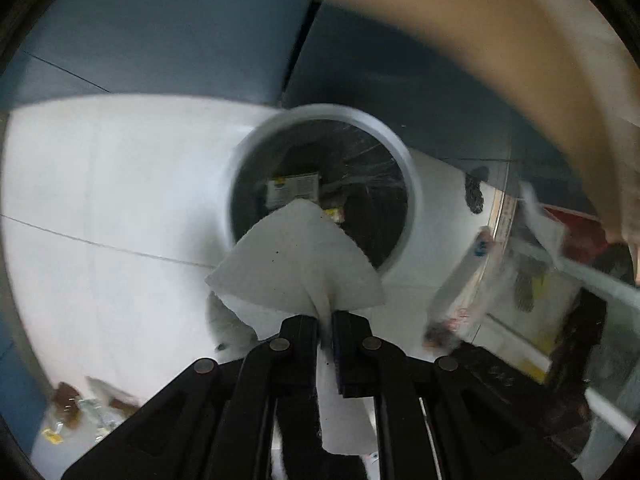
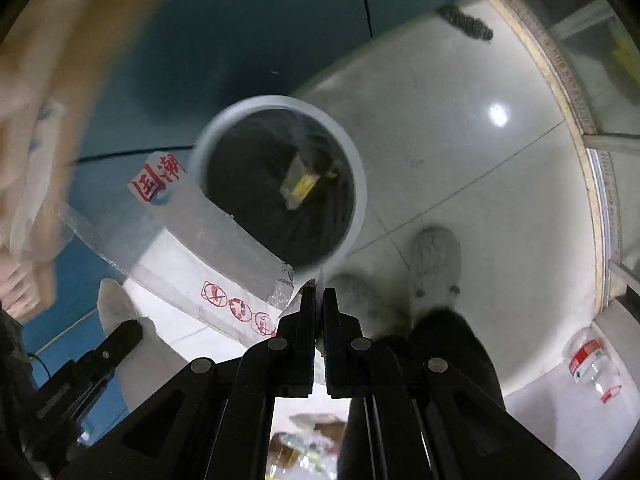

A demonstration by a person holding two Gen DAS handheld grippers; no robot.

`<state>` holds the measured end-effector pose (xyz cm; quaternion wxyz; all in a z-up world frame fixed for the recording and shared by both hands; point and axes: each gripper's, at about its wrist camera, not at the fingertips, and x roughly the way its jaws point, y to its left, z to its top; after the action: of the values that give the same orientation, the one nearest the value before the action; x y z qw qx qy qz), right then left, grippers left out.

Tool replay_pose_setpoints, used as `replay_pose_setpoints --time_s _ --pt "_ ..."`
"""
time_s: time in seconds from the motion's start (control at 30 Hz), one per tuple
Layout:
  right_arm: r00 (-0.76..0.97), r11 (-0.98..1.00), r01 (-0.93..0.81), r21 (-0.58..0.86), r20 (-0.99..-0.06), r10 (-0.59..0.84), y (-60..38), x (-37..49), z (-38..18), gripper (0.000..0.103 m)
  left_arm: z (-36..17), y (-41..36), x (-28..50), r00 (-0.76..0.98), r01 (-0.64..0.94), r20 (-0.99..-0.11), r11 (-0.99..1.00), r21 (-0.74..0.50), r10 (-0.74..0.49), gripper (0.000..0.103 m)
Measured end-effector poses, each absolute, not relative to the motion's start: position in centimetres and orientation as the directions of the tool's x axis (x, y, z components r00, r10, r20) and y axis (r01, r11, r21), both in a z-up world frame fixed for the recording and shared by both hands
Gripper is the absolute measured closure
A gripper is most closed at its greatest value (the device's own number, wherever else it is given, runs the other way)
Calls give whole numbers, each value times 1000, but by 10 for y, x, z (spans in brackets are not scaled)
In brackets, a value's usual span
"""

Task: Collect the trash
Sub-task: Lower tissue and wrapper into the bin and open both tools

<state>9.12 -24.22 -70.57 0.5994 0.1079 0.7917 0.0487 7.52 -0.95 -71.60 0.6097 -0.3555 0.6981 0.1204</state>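
Tissue before bin

Hand-held gripper pinching plastic wrapper over bin

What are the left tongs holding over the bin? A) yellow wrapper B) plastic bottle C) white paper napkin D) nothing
C: the left tongs are shut on a white paper napkin that fans out in front of the round bin's rim.

Below me the pale tiled floor carries the round bin, a plastic bottle, a dark scrap and scattered wrappers.
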Motion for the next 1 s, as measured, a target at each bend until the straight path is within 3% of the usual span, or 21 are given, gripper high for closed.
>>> replay_pose_setpoints --time_s 0.2,0.27,0.33,0.37,0.4,0.43,0.47,0.6,0.67,0.9,1.0 --pt "-280 982 97 161 -943 182 -222 121 -812 99 -796 -9 85 -24 -644 -925 714 -276 -380 95" --pt "-301 981 93 172 -934 192 -218 124 -829 97 -806 -10 85 -39 -644 -927 718 -263 -374 81" --pt "-323 980 88 176 -926 195 -215 124 -839 92 -807 -9 83 -36 -651 -931 715 -253 -362 13" --pt "-324 979 88 184 -924 203 -214 124 -840 80 -806 -8 80 -23 -656 -934 710 -256 -357 6" --pt "-323 978 83 192 -923 208 -214 123 -839 71 -804 -9 79 -11 -659 -934 705 -261 -356 5" --pt "-320 978 81 193 -924 209 -214 124 -838 51 -801 -9 78 -8 -663 -936 703 -259 -353 5" --pt "-316 976 81 201 -924 217 -217 124 -835 40 -796 -8 75 -8 -666 -938 702 -253 -346 5" --pt "-304 967 88 238 -918 253 -222 122 -817 33 -764 -7 65 -11 -652 -959 729 -208 -284 5" --pt "-290 965 83 250 -920 263 -225 123 -804 21 -747 -6 54 -12 -637 -972 751 -173 -234 5" --pt "-235 962 16 272 -934 268 -237 113 -742 15 -670 -10 0 -45 -597 -996 801 -35 -77 5" --pt "-187 971 -76 227 -960 210 -237 104 -694 0 -621 -9 -18 -50 -576 -998 818 9 -24 5"
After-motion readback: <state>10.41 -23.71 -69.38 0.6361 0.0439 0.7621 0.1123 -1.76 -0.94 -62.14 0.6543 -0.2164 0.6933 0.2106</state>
